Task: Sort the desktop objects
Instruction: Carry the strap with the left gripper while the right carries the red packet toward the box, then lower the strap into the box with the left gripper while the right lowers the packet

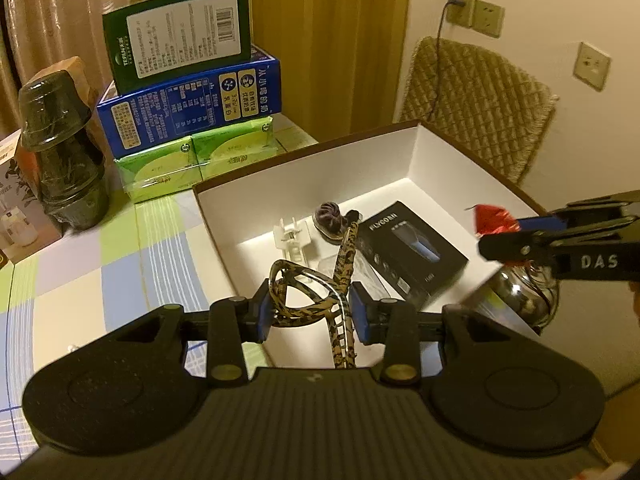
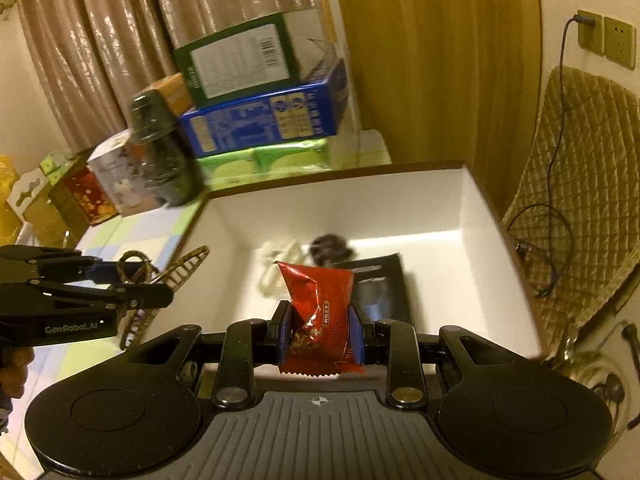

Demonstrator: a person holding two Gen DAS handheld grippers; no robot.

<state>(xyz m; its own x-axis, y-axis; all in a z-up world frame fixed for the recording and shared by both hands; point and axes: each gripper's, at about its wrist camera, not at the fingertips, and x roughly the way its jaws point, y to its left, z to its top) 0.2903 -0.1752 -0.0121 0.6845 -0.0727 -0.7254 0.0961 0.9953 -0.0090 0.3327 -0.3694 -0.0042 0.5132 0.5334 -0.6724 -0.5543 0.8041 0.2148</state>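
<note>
Left tool [image 1: 312, 314] grips strap [image 1: 316, 300]; right view: packet [image 2: 322, 312].

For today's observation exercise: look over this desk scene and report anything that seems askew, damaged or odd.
The boxes stacked behind the white box sit askew: the green carton is tilted atop the blue carton, not squared to it. Nothing looks spilled or damaged. The leopard-print headband and red snack packet are simply held.

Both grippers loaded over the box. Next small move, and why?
Probably open the right gripper and drop the red snack packet: it is pinched between the jaws above the white box, over bare floor beside the black product box. The left gripper, holding the leopard-print strap near the box's edge, can follow.
</note>
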